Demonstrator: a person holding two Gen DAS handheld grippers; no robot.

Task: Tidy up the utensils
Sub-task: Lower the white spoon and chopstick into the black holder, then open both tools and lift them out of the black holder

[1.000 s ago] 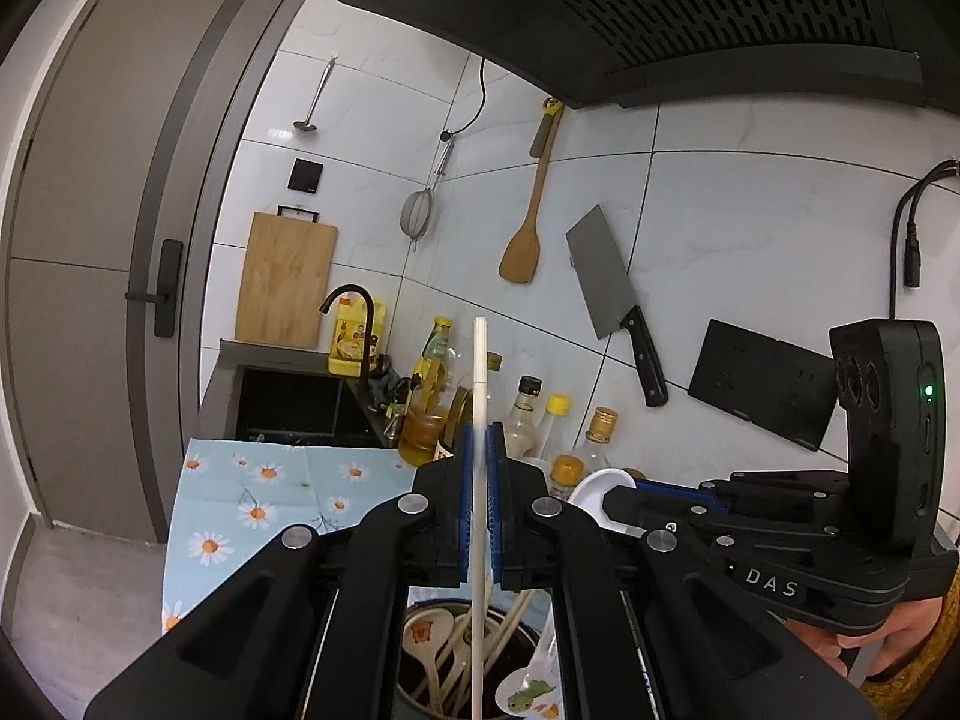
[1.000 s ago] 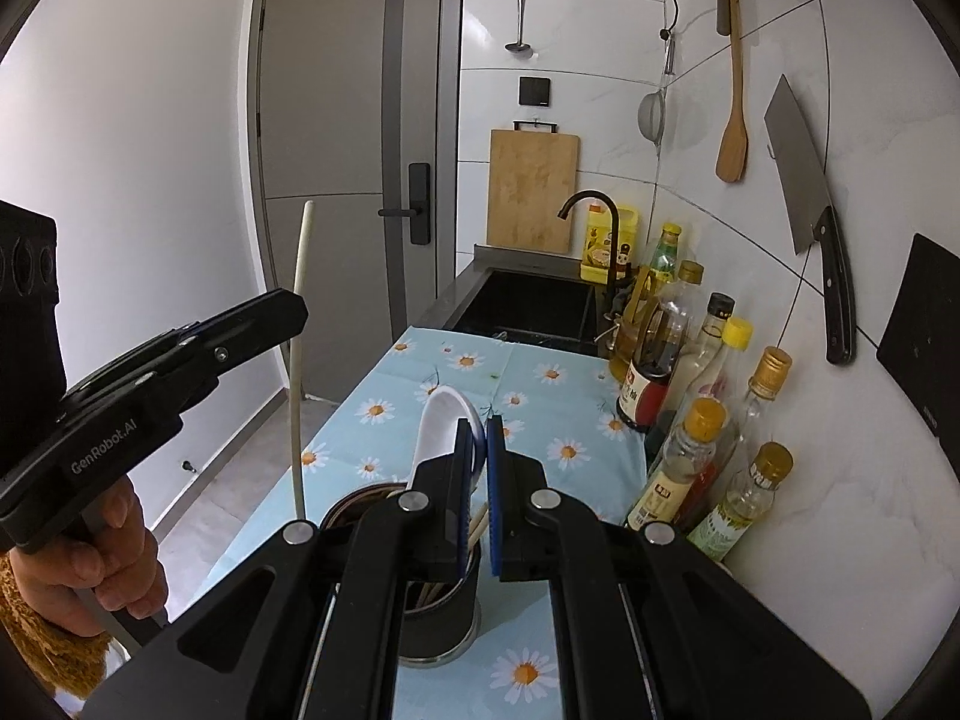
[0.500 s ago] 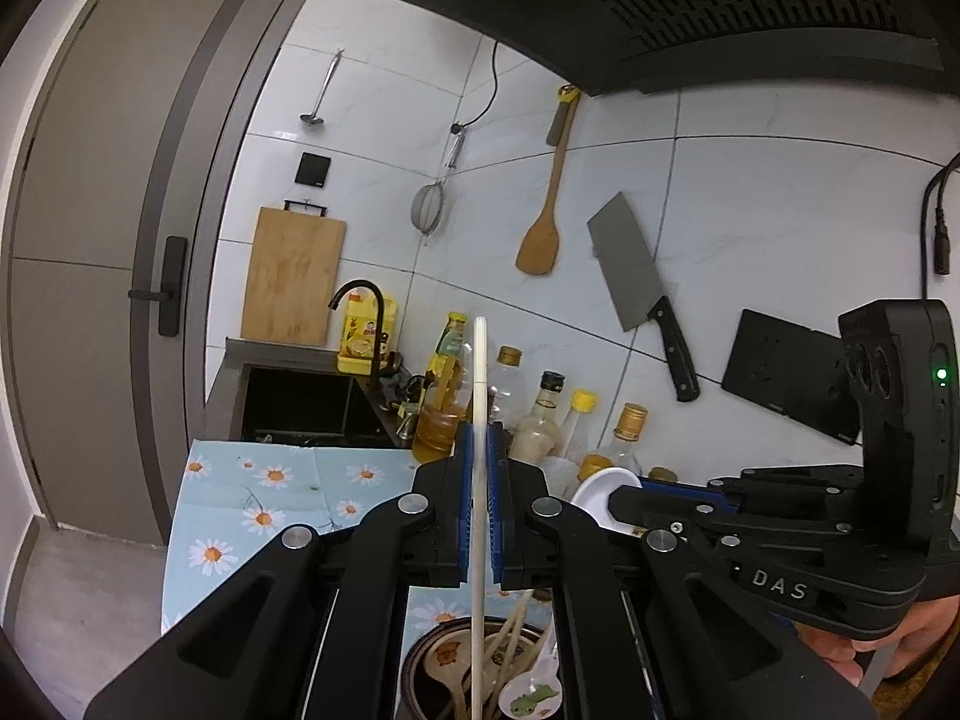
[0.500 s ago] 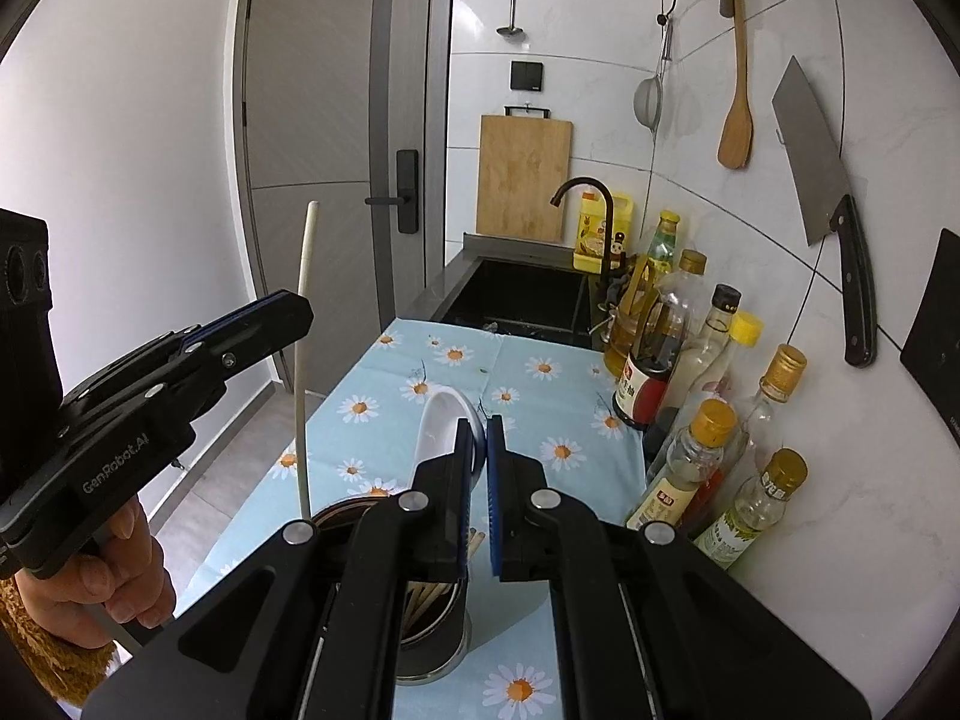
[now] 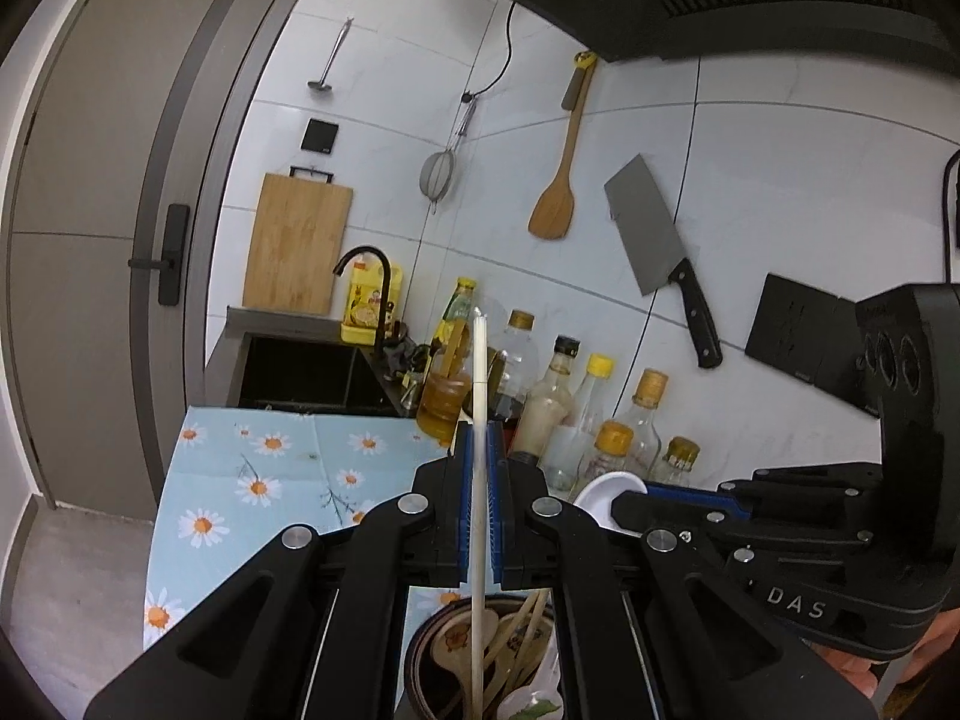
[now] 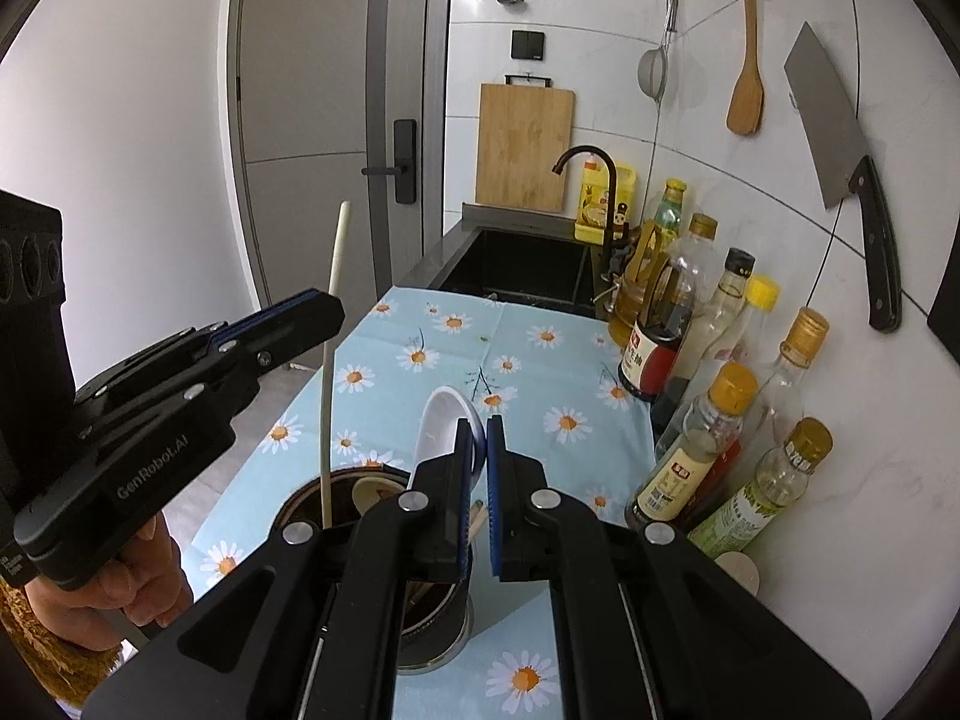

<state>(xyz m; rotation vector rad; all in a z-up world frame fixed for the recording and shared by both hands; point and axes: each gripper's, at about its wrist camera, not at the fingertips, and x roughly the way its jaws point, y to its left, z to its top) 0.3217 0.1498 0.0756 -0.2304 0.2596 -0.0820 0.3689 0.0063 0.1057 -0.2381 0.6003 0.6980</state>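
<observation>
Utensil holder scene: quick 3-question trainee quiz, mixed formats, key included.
1. True or false: the left tool is shut on a white chopstick.
2. The right tool grips: A) a wooden spatula B) a white spoon C) a bottle.
3. Fill in: the chopstick's lower end sits inside the ____ on the daisy cloth.

Key: 1 true; 2 B; 3 utensil holder.

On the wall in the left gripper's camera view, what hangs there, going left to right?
Metal ladle → wooden cutting board → wire strainer → wooden spatula → cleaver.
</observation>
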